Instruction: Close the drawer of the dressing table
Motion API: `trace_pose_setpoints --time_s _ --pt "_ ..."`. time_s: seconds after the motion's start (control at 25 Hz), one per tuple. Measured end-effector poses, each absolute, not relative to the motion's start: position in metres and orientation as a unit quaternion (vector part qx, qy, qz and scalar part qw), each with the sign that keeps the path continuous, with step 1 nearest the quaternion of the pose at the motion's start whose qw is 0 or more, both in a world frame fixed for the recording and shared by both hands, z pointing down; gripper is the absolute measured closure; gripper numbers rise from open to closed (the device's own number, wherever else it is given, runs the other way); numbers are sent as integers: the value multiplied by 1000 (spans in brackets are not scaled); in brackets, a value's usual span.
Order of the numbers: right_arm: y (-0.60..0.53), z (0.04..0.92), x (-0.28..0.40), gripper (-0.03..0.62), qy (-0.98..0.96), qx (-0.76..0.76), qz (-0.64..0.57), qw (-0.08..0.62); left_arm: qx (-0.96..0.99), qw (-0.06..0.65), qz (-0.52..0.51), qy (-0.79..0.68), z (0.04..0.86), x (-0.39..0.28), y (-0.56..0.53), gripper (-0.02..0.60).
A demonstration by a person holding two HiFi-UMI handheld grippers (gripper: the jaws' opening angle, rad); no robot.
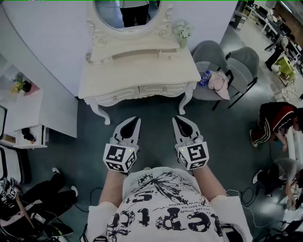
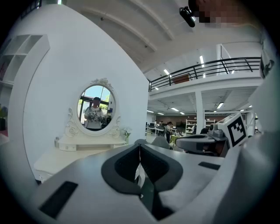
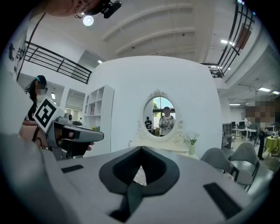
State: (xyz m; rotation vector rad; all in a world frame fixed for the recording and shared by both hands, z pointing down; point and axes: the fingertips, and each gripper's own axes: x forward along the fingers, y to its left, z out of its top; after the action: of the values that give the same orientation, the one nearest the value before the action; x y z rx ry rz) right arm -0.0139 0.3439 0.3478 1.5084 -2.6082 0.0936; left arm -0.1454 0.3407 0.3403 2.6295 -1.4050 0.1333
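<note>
1 dressing table (image 1: 137,71) w/ 1 mirror (image 1: 128,12), 2 chairs (image 1: 210,49) (image 1: 246,60), 1 bottle (image 1: 204,78) & 2 grippers (image 1: 137,121) (image 1: 175,120).

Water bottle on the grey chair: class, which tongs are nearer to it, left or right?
Right. In the head view the right tongs are below and slightly left of the water bottle; the left tongs lie farther to the left.

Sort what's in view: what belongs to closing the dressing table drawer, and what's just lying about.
For the job: dressing table; its front drawer; left gripper and right gripper, both shut, empty, short of the table.

Lying about: flower vase; water bottle and pink cloth on a grey chair.
</note>
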Motion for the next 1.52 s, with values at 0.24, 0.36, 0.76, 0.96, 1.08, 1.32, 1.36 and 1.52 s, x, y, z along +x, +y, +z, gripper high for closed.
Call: trace_pose_setpoints --time_s 0.24,0.36,0.76,0.96,1.08,1.32,1.36,1.52 --pt "349 350 -14 577 -862 501 38 67 879 89 48 -466 347 -150 346 561" --pt "351 353 -18 577 -860 504 44 70 881 91 46 -462 347 -154 345 561" --pt "343 374 -40 577 -831 548 73 66 891 99 54 -439 363 -190 342 561" --pt "329 377 -52 577 -818 565 60 83 893 103 58 -434 366 -208 327 561" --pt "319 387 -54 577 -820 563 67 85 891 106 56 -438 371 -212 316 561" --pt "277 398 -40 577 -828 548 77 87 878 118 56 -460 380 -201 278 561" --pt "268 400 -35 577 -831 544 78 88 875 119 56 -465 381 -197 270 561" --pt "227 400 -3 576 -842 527 73 86 868 116 54 -480 383 -163 231 561"
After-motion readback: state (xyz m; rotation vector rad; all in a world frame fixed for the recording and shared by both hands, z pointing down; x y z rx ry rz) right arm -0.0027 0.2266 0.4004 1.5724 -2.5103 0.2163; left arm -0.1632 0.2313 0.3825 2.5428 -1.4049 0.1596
